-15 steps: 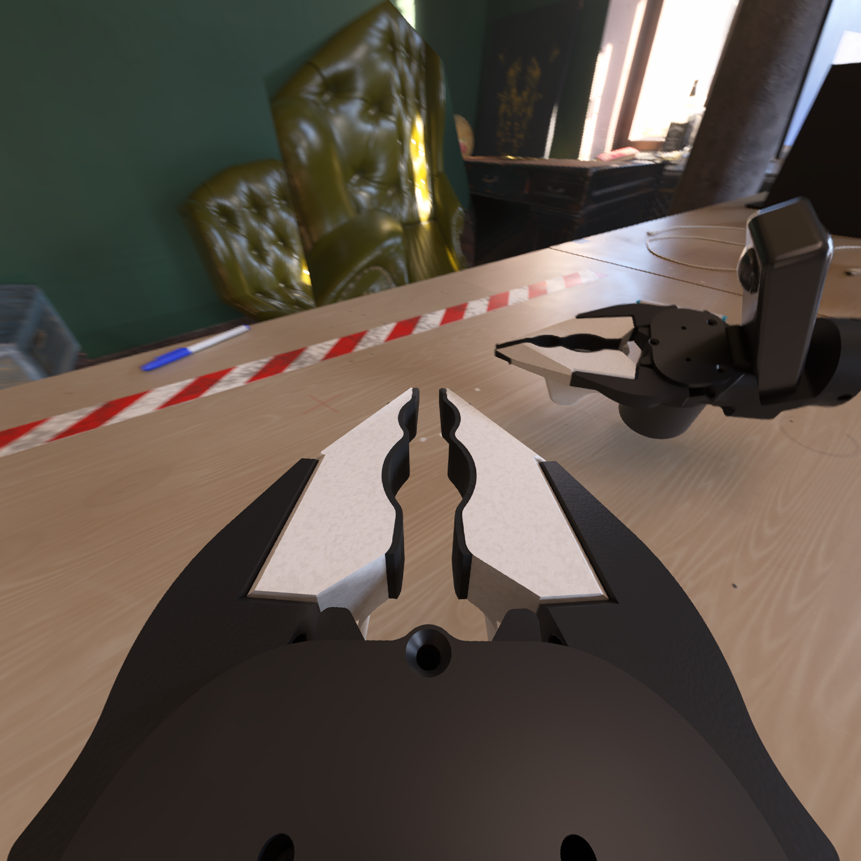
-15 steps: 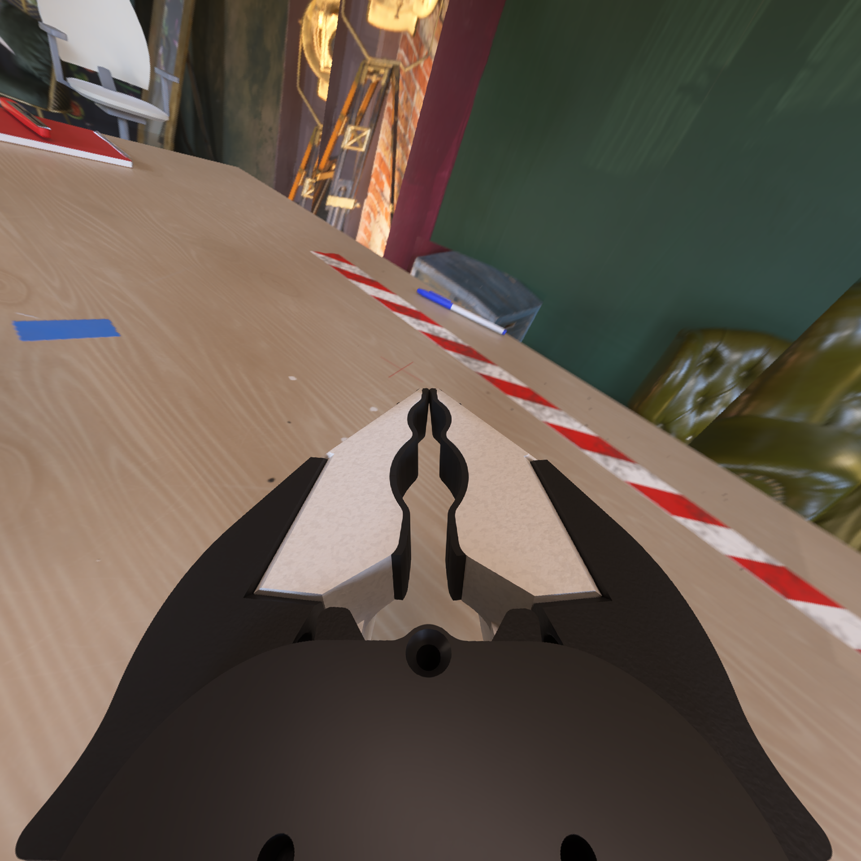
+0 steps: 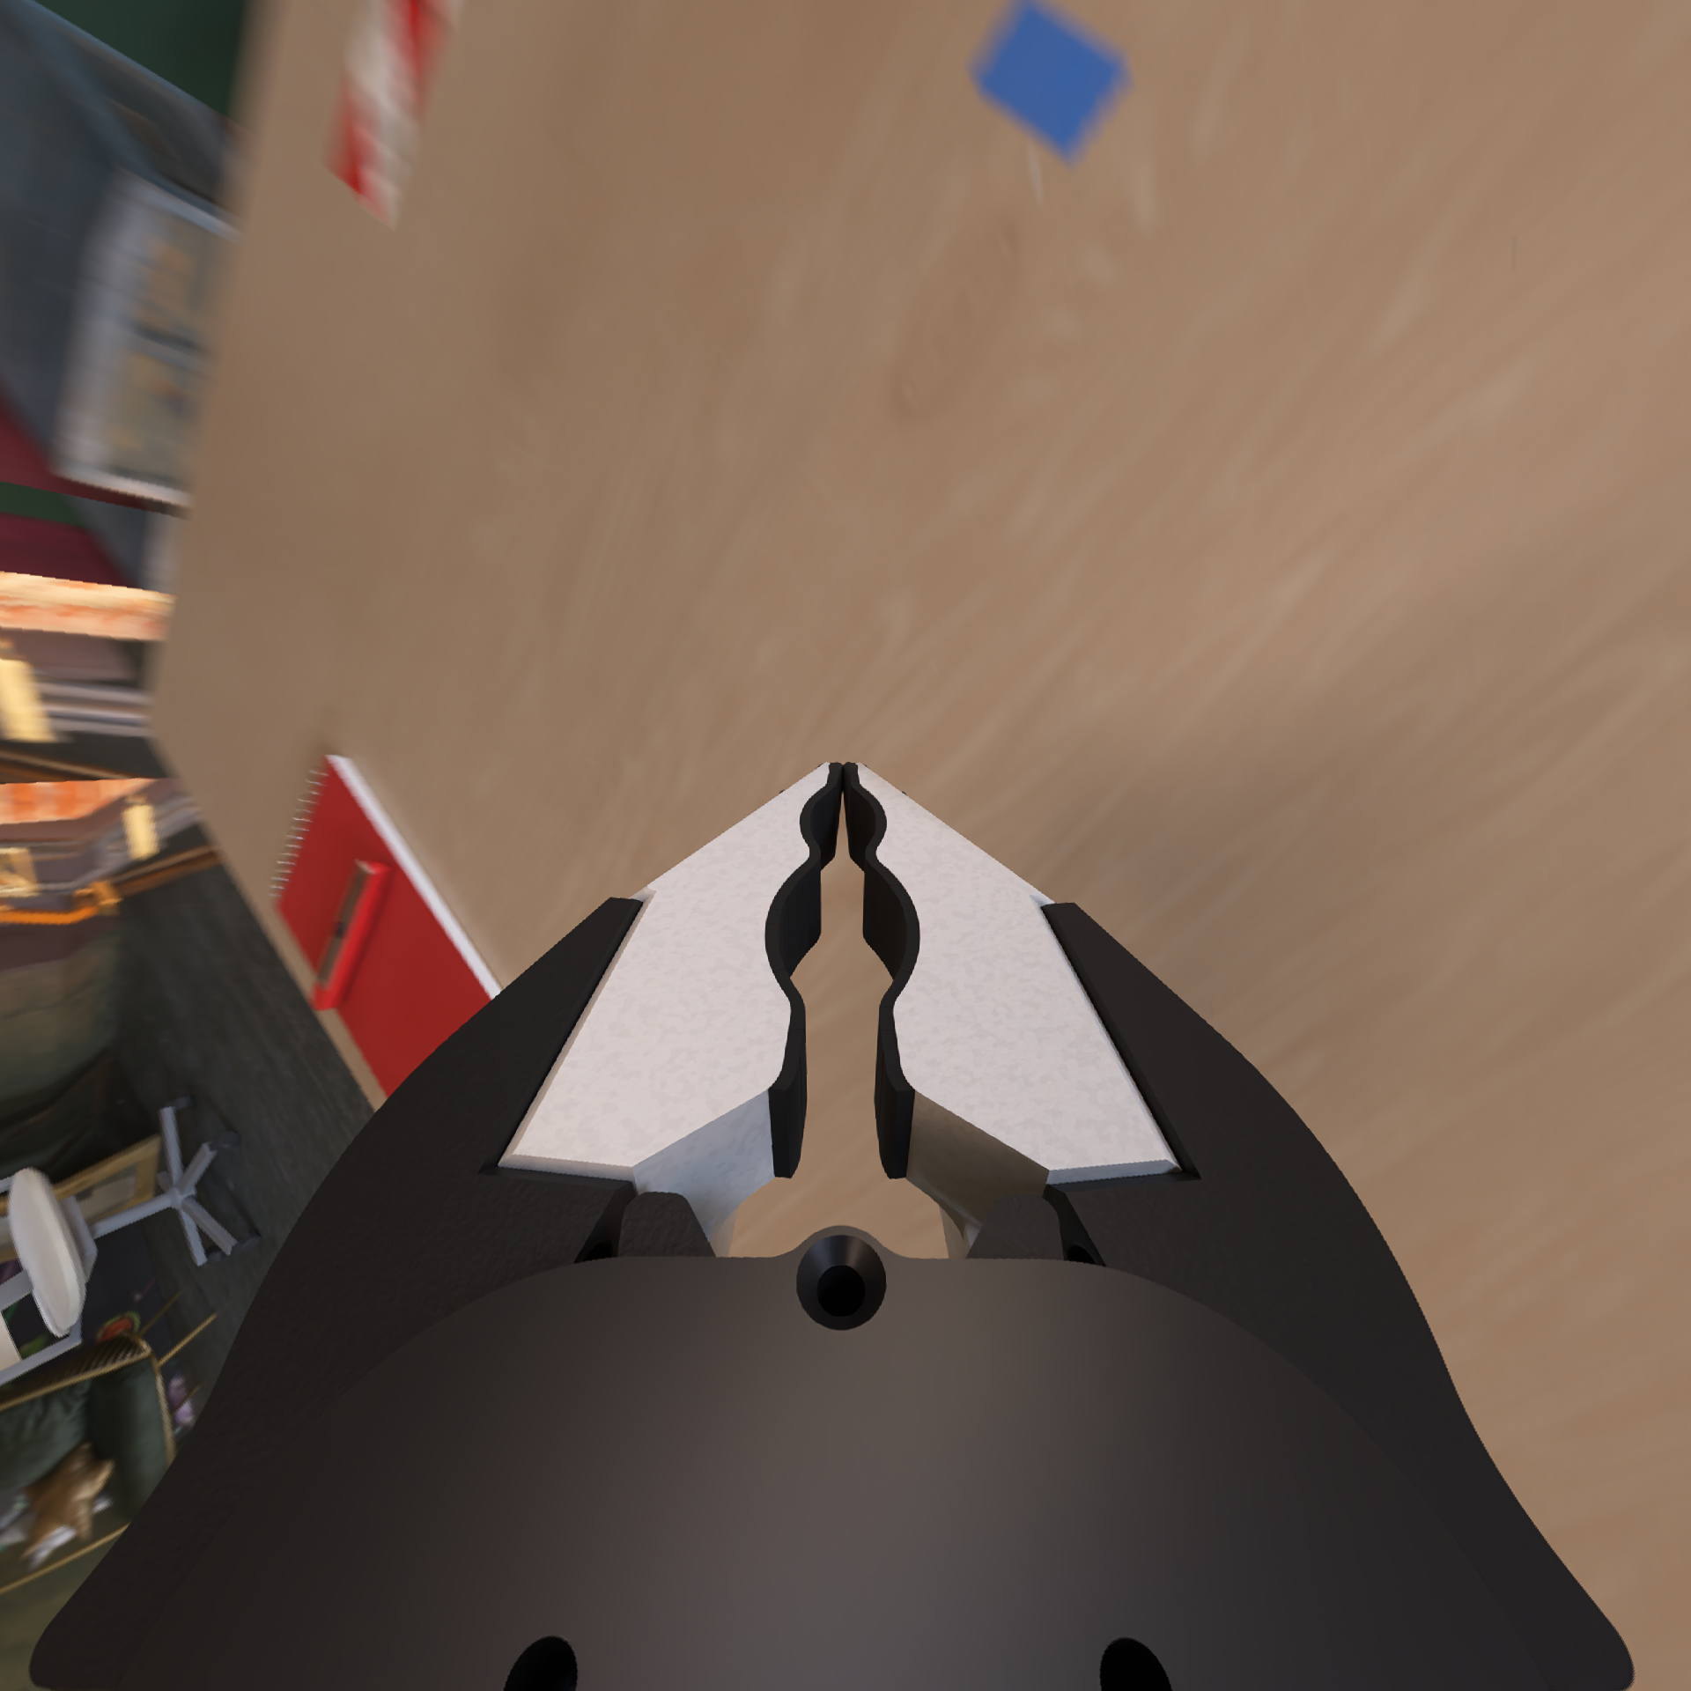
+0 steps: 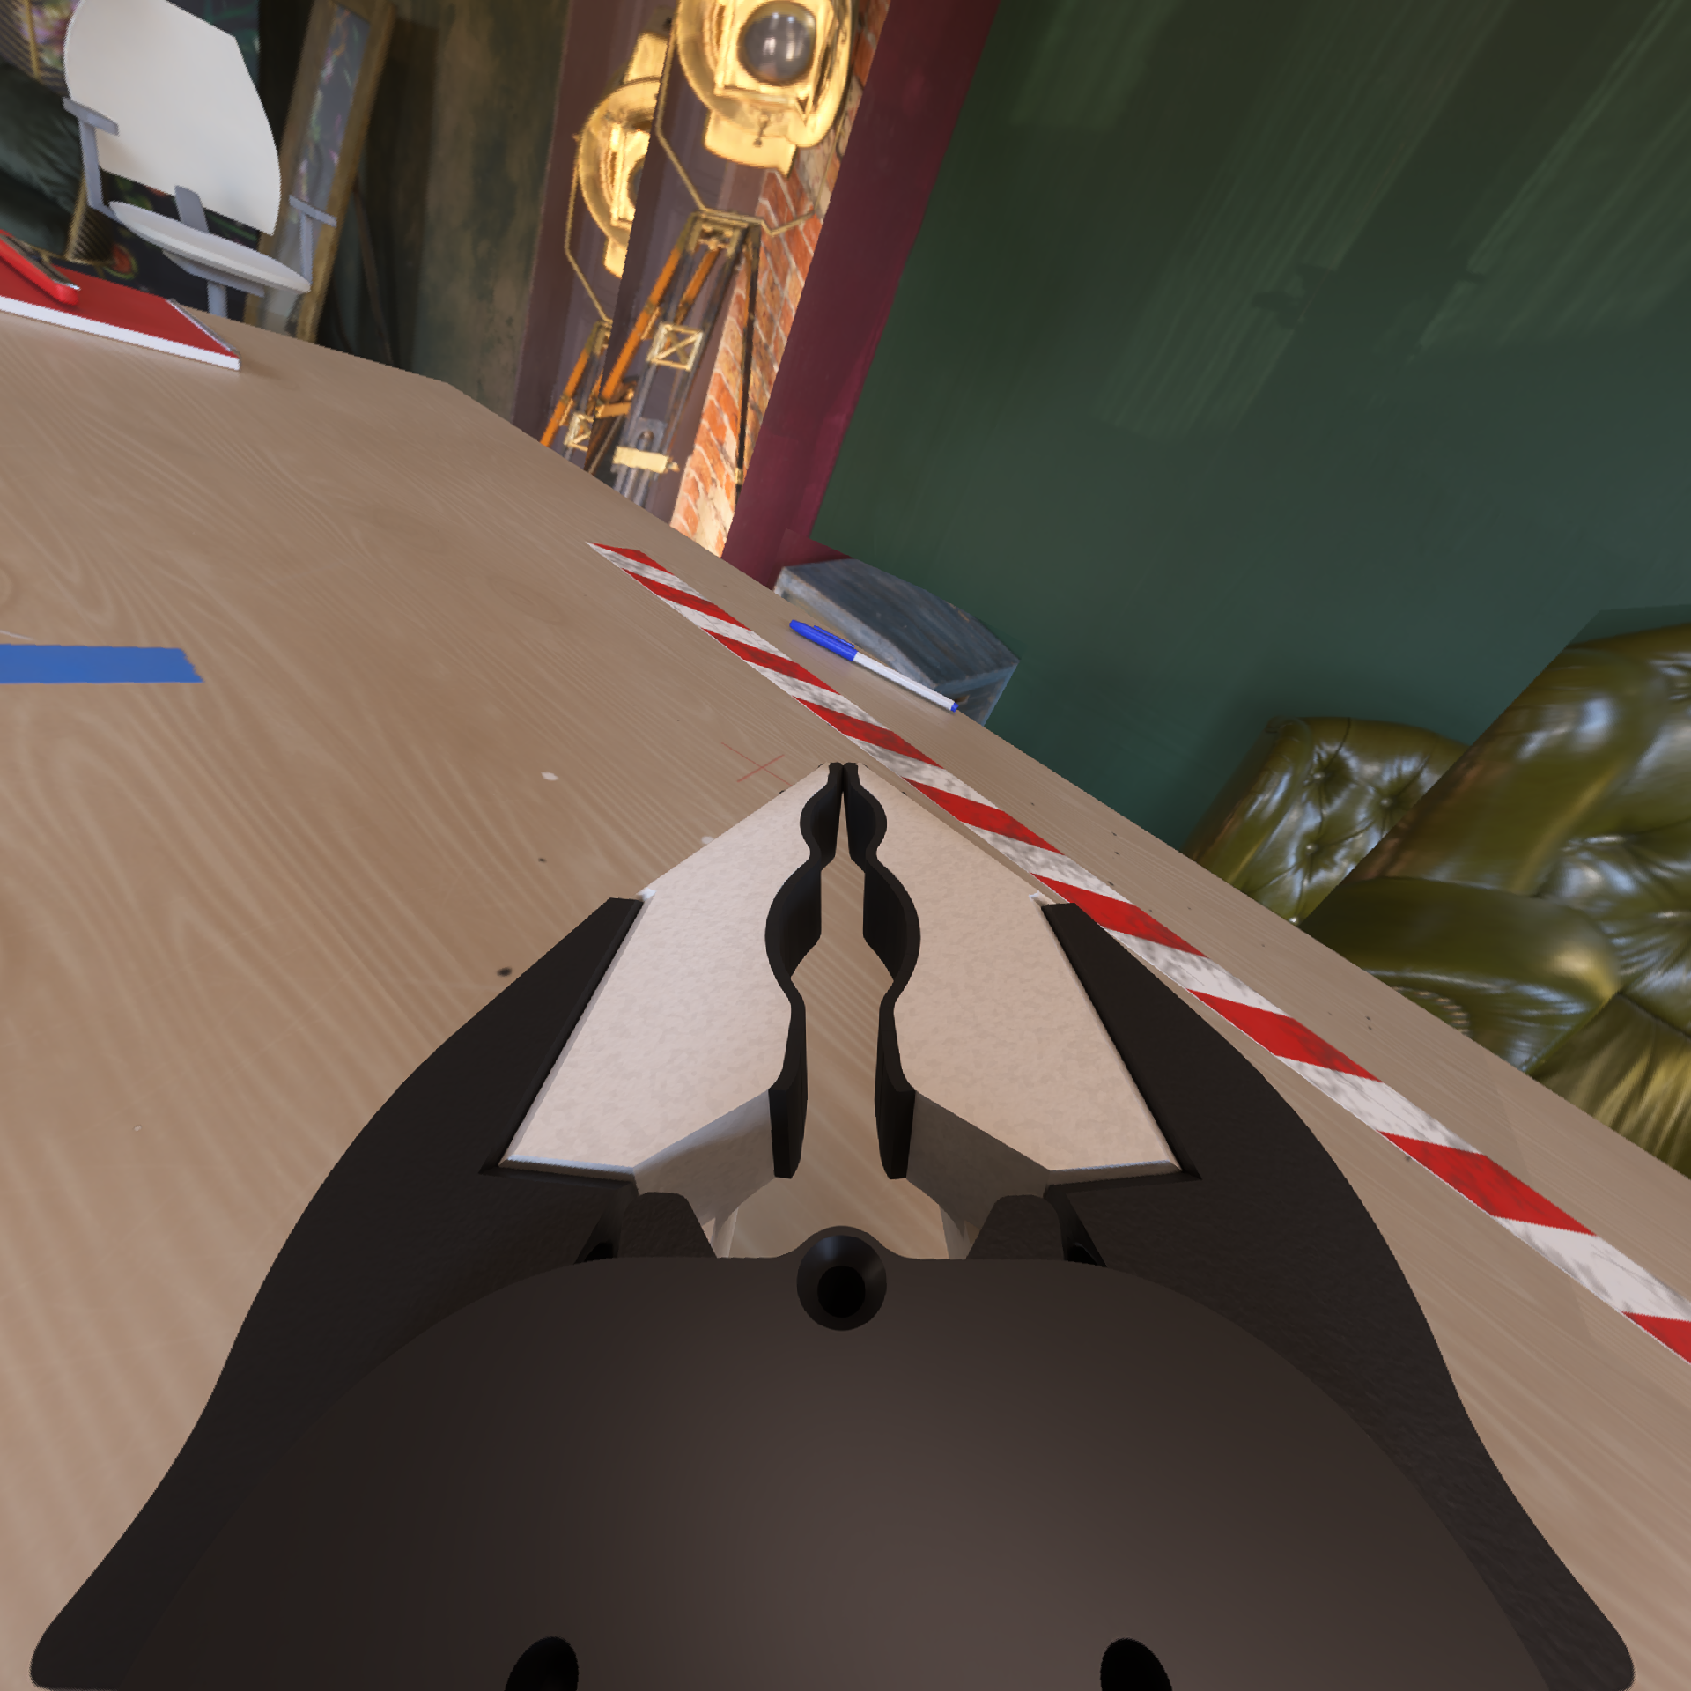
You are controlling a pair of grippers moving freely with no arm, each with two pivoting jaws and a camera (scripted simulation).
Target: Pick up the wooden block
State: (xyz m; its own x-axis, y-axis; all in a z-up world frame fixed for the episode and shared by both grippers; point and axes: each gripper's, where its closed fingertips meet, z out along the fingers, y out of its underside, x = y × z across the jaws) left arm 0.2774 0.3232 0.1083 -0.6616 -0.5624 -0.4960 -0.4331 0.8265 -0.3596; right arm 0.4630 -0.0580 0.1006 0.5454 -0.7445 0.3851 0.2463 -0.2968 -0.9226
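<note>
Black hand-held gripper point(image 3: 840, 769), speckled white fingers point(image 3: 705, 997)

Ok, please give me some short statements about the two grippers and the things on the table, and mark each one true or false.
1. The left gripper is shut on nothing. True.
2. The right gripper holds the wooden block. False: its fingertips meet with nothing between them, and no block shows in either view.
3. A red notebook lies at the table edge in the left wrist view. True.
4. The pen lies across the blue tape. False: it lies beyond the red-and-white tape, far from the blue tape.
5. The left wrist view is sharp. False: table and background are blurred.
</note>
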